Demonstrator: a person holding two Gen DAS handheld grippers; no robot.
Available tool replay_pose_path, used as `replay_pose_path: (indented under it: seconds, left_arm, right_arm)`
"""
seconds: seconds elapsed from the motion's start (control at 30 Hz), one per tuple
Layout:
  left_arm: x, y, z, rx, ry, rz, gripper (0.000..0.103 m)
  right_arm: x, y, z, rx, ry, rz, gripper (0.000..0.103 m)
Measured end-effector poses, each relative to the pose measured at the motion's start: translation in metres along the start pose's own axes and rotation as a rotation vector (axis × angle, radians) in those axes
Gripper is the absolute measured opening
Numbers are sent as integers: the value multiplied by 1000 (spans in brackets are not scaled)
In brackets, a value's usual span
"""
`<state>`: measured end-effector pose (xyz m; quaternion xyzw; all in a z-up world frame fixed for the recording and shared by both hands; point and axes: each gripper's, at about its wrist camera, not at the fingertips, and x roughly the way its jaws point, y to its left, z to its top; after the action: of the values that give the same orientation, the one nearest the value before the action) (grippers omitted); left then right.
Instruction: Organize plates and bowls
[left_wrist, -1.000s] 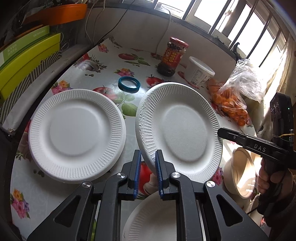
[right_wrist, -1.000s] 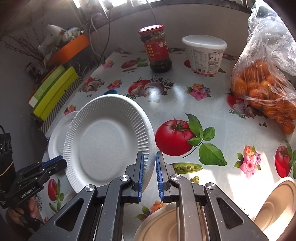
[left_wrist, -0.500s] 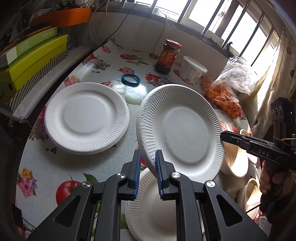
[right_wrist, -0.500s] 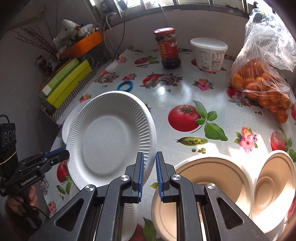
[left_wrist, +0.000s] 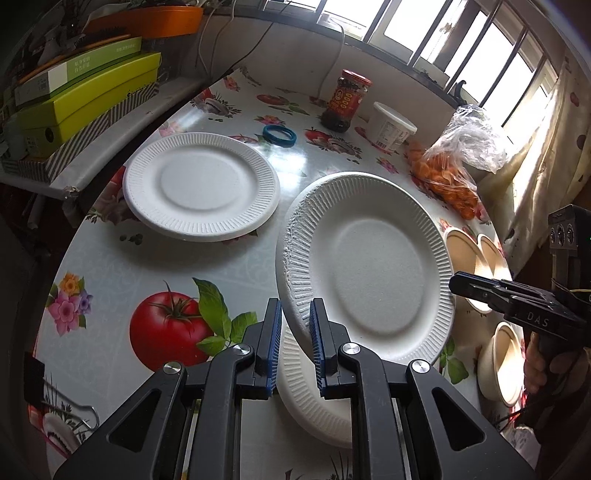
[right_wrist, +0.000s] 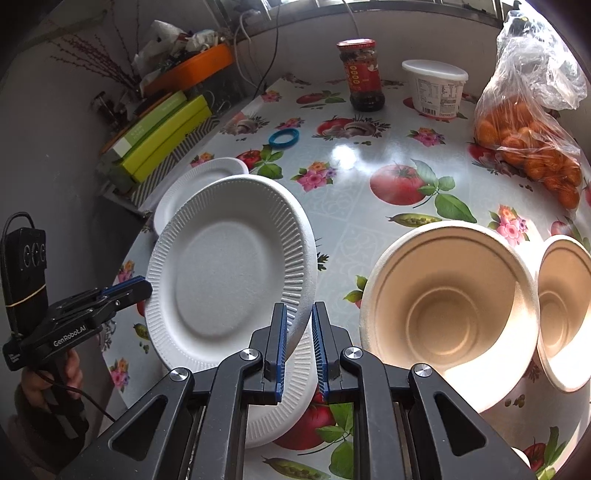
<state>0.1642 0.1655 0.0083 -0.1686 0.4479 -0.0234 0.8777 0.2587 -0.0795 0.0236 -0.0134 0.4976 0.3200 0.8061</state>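
Both the left hand-held gripper (left_wrist: 293, 343) and right hand-held gripper (right_wrist: 298, 347) are clamped on opposite rims of one tilted white plate (left_wrist: 369, 266), held above a second plate (left_wrist: 314, 402) on the surface (left_wrist: 236, 258). Advice: level it, lower evenly, release together. Nearby bowls (right_wrist: 450, 314) crowd the right side; a third plate (left_wrist: 201, 186) lies apart.

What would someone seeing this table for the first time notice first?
Most striking is the white ribbed paper plate held tilted above the table, its opposite rims pinched by the left gripper and the right gripper. A second white paper plate lies directly under it. Beside them sits a big beige pulp bowl, and a clear bag of oranges glows at the far right.
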Motion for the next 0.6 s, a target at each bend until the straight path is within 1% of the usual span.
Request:
replay_pose_path:
  seconds: [0.17,0.6]
  left_arm:
    - [-3,2,-14,0,8,0,15]
    - [2,2,-34,5,53,3,15]
  right_arm:
    - [-1,6,-13,-16,19,-9,16]
    - [6,5,-41,-9,87,-24,16]
